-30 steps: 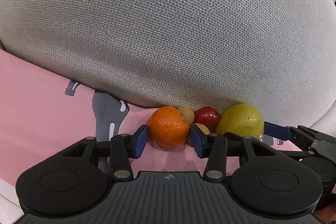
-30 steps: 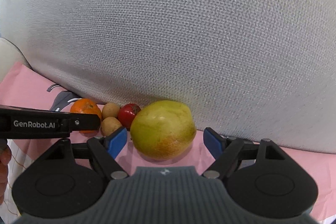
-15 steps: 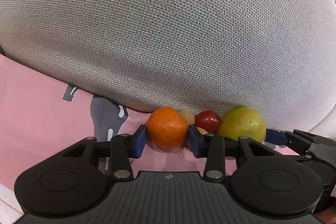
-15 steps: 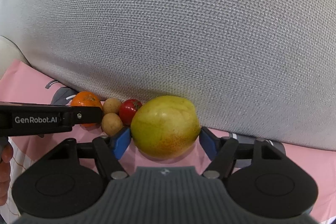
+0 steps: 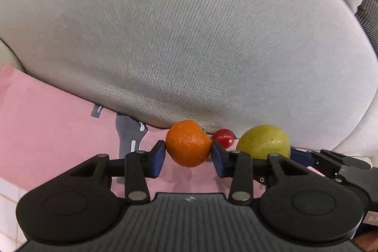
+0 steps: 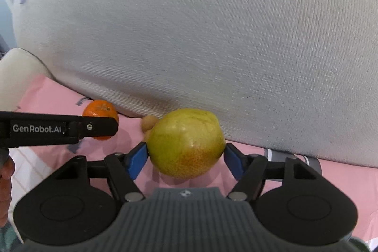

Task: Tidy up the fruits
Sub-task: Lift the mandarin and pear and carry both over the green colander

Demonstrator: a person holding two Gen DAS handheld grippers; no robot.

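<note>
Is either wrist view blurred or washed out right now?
Left wrist: cushion weave is smeared; orange and gripper stay crisp. Right wrist: cushion edges streaked; pear carries a soft highlight but no washout.

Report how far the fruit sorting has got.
Nothing looks sorted yet. In hand: the left claw is closed on the orange, and the right claw on the yellow-green pear. Left: the red tomato and small tan fruits lie on the pink cloth against the grey cushion.
</note>
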